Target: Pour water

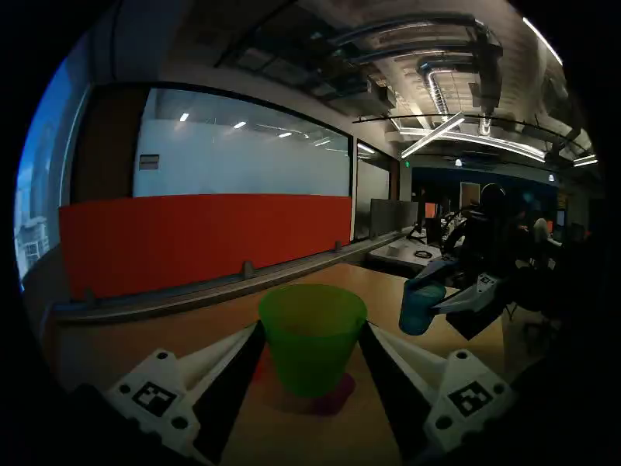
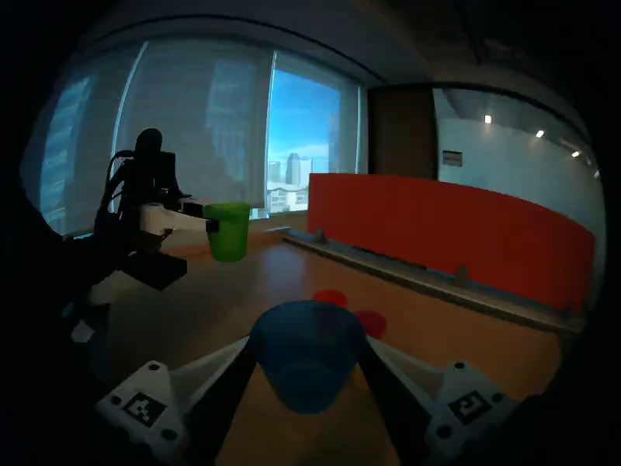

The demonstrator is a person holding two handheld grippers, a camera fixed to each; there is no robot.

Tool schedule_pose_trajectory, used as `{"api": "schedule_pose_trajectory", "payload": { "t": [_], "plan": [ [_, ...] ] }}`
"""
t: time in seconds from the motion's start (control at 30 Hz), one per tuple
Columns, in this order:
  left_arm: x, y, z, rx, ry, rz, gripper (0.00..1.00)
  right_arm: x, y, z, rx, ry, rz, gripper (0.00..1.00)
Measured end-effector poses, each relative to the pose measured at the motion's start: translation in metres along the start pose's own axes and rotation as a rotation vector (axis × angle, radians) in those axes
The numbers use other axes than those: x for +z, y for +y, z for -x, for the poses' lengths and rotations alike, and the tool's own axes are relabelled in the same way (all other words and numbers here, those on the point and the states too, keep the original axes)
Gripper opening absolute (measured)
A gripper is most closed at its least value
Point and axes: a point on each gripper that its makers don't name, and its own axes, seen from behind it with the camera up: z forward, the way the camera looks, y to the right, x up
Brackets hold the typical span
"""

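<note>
Left gripper view: gripper (image 1: 312,328) round cup (image 1: 312,349)

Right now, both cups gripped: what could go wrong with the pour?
Spill: the green cup and blue cup hang apart above the table; tipping before the rims line up would likely wet the wood. Slip: both cups are tapered and pinched by their sides; one may slide when tilted.

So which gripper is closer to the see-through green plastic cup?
Left. The left gripper grips the see-through green plastic cup between its fingers. The right gripper is apart from it, over the same wooden table, holding a blue plastic cup.
</note>
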Motion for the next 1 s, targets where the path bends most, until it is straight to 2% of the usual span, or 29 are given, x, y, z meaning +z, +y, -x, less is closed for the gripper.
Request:
{"api": "schedule_pose_trajectory", "payload": {
  "t": [0.5, 1.0],
  "plan": [
    [0.002, 0.010, 0.006, 0.006, 0.004, 0.018, 0.85, 0.005, 0.005, -0.014, -0.007, 0.079, 0.008, 0.91],
    [0.003, 0.016, 0.023, 0.006, -0.005, 0.027, 0.85, 0.004, 0.009, -0.024, -0.029, 0.092, 0.008, 0.91]
  ]
}}
